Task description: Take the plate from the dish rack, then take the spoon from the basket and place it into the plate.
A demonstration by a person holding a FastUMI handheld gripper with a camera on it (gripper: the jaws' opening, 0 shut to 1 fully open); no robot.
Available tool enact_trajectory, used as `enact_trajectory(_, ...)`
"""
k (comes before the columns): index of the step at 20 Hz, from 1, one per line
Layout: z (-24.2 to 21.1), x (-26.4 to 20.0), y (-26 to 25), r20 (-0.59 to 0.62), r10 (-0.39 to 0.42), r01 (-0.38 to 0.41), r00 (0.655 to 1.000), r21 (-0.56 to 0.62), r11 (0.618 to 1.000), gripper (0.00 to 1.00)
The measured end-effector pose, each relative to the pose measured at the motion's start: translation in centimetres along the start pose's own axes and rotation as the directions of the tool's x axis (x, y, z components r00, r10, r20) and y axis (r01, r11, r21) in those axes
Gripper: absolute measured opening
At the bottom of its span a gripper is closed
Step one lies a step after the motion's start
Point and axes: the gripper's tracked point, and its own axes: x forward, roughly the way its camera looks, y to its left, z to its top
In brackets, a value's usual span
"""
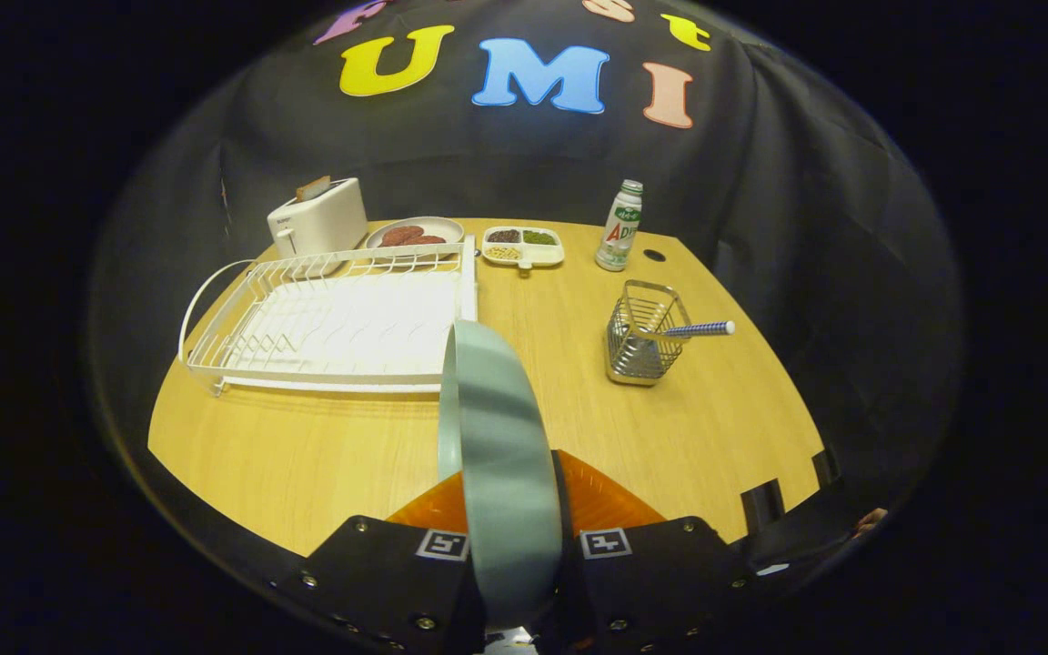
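Observation:
A pale green plate (495, 455) stands on edge between my two fingers, and my gripper (510, 509) is shut on it above the wooden table (306, 455). The white wire dish rack (333, 318) lies beyond the fingers to the left, with no dishes in it. Beyond the fingers to the right stands a wire basket (640, 333). A spoon (701, 329) with a blue-and-white handle leans out of it toward the right.
At the back of the table stand a white toaster (319, 218), a plate with dark patties (415, 235), a small divided tray of food (522, 246) and a green-and-white bottle (619, 227). A dark round hole (654, 256) is in the tabletop by the bottle.

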Motion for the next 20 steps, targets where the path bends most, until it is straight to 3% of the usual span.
enact_trajectory(10, -1.6, 1.3, 2.7, -0.010, 0.132, -0.132, 0.991, 0.007, 0.991, 0.29)
enact_trajectory(16, -3.4, 3.2, 3.3, -0.041, 0.255, -0.243, 0.966, 0.187, 0.952, 0.35)
enact_trajectory(18, -4.3, 3.9, 2.7, -0.062, 0.253, -0.232, 0.966, 0.232, 0.945, 0.34)
enact_trajectory(20, -4.6, 4.3, 2.3, -0.066, 0.259, -0.233, 0.964, 0.267, 0.935, 0.42)
